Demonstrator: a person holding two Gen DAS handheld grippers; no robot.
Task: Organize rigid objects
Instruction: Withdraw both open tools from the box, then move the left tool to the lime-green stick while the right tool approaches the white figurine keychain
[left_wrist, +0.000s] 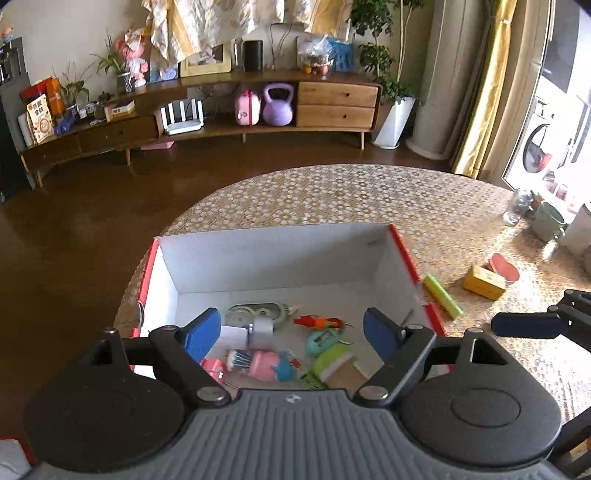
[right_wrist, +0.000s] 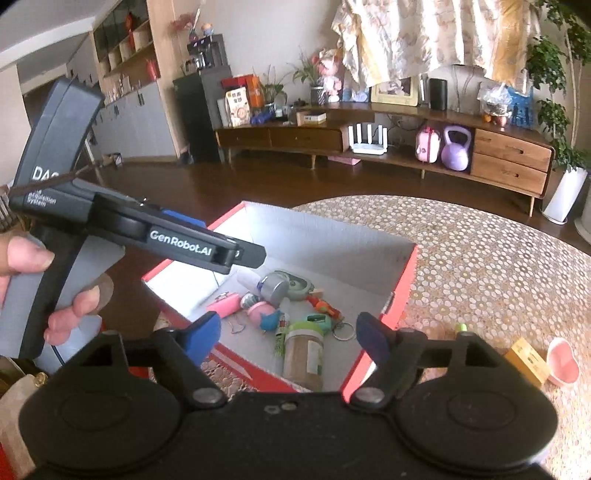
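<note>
A red box with a white inside (left_wrist: 280, 258) (right_wrist: 332, 236) stands on the patterned table. In it lie several small things: a pink toy (left_wrist: 264, 363), a green-lidded jar (right_wrist: 304, 354), an orange toy (left_wrist: 319, 322), a teal keyring piece (left_wrist: 321, 341). My left gripper (left_wrist: 293, 338) is open and empty above the box's near end; it also shows in the right wrist view (right_wrist: 236, 254). My right gripper (right_wrist: 288, 338) is open and empty over the box's near right wall. Outside the box lie a green tube (left_wrist: 442, 295), a yellow block (left_wrist: 484, 282) (right_wrist: 526, 360) and a pink dish (left_wrist: 503, 266) (right_wrist: 563, 363).
A glass (left_wrist: 517, 206), a green mug (left_wrist: 550, 221) and a white item stand at the table's far right. The table edge curves to the left of the box above the brown floor. A long wooden sideboard (left_wrist: 221, 110) stands along the far wall.
</note>
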